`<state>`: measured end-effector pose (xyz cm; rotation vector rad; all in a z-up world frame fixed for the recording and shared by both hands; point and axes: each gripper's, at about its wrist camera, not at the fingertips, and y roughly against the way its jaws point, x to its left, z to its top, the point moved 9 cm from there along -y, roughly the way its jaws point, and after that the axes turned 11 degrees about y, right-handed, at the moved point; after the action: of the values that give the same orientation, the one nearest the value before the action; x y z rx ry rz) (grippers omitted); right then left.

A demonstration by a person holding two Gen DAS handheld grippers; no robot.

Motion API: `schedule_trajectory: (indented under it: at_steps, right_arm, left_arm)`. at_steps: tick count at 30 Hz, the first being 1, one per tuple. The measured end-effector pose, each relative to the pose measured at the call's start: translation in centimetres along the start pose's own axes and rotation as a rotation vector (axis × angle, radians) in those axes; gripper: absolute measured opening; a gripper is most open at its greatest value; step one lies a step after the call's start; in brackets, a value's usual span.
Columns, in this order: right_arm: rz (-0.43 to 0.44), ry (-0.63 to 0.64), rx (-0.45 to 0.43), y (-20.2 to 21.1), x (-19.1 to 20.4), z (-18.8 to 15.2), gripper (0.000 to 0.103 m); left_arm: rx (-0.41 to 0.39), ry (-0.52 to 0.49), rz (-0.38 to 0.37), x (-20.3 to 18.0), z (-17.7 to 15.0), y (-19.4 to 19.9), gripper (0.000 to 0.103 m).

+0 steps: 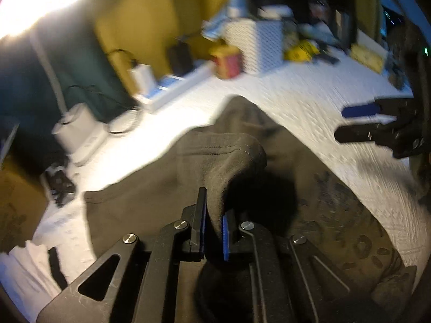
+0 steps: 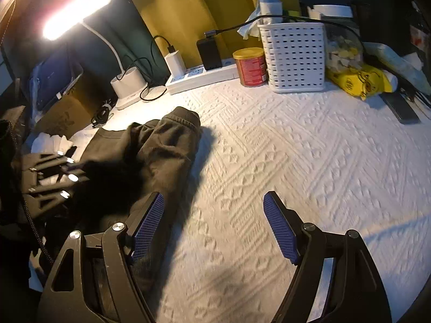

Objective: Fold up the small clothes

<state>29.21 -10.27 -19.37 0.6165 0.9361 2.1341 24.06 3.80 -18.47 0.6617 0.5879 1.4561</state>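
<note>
nearest to the left wrist camera, the left gripper [image 1: 214, 231] has its two fingers pressed on a raised fold of the dark brown garment [image 1: 188, 188], pinching the cloth between the blue pads. the rest of this garment lies flat on the white textured cover [image 2: 282, 161], near its left edge. the right gripper [image 2: 214, 226] hangs just above the cover beside the garment, fingers spread wide with nothing between them; its left finger [image 2: 149, 223] is over the garment's border. farther, along the back edge of the cover, stand a white power strip [image 2: 202, 76], a red can [image 2: 250, 66], a white perforated basket [image 2: 295, 59] and a yellow packet [image 2: 358, 80]. a lit desk lamp [image 2: 78, 13] is at the far left corner.
</note>
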Motion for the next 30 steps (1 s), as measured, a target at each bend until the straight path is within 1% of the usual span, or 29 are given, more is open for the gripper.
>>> schedule_trajectory:
  at_steps: [4, 6, 7, 9, 11, 15, 18, 19, 20, 22, 24, 25, 26, 28, 30]
  right_arm:
    - [-0.019, 0.014, 0.0, -1.5, 0.6, 1.2, 0.079]
    - [-0.018, 0.025, -0.01, -2.2, 1.2, 2.0, 0.076]
    - [-0.015, 0.027, -0.015, -2.5, 1.5, 2.4, 0.072]
    - [-0.005, 0.022, -0.008, -3.7, 1.9, 3.0, 0.07]
    - [0.004, 0.02, -0.009, -4.4, 2.2, 3.5, 0.061]
    - [0.02, 0.03, 0.004, -6.2, 3.0, 4.6, 0.057]
    - [0.046, 0.02, 0.022, -7.6, 3.4, 5.4, 0.055]
    - [0.049, 0.021, 0.022, -7.9, 3.5, 5.6, 0.05]
    - [0.054, 0.021, 0.026, -8.4, 3.6, 5.8, 0.041]
    - [0.08, 0.011, 0.035, -9.3, 3.7, 6.1, 0.035]
    - [0.089, 0.002, 0.041, -10.1, 3.4, 6.3, 0.025]
    - [0.091, 0.001, 0.04, -10.2, 3.4, 6.4, 0.021]
    - [0.093, 0.003, 0.033, -10.2, 3.3, 6.6, 0.016]
    - [0.091, 0.018, 0.007, -9.8, 3.4, 7.1, 0.013]
    - [0.071, 0.041, 0.002, -9.6, 3.7, 7.3, 0.011]
  left_arm:
    - [-0.057, 0.09, 0.042, 4.3, 0.6, 0.8, 0.006]
    - [-0.061, 0.128, 0.038, 6.0, 0.4, 0.6, 0.006]
    - [-0.057, 0.145, 0.028, 6.8, 0.2, 0.5, 0.006]
    - [-0.054, 0.172, 0.012, 7.7, -0.2, 0.5, 0.006]
    - [-0.055, 0.193, 0.0, 8.3, -0.6, 0.3, 0.006]
    - [-0.07, 0.233, -0.018, 9.4, -0.6, 0.6, 0.006]
    - [-0.053, 0.252, -0.039, 10.3, -0.8, 0.5, 0.006]
    - [-0.047, 0.267, -0.052, 10.5, -0.9, 0.3, 0.006]
    - [-0.039, 0.273, -0.066, 10.6, -1.0, 0.1, 0.006]
    - [-0.031, 0.285, -0.09, 10.7, -1.3, -0.1, 0.006]
    - [-0.021, 0.303, -0.125, 10.8, -1.3, -0.3, 0.006]
    - [-0.017, 0.315, -0.135, 11.0, -1.2, -0.4, 0.007]
    - [-0.019, 0.33, -0.141, 11.2, -1.2, -0.4, 0.007]
    - [-0.022, 0.35, -0.143, 11.7, -1.1, -0.5, 0.008]
    - [-0.032, 0.358, -0.104, 12.7, -1.0, -0.8, 0.008]
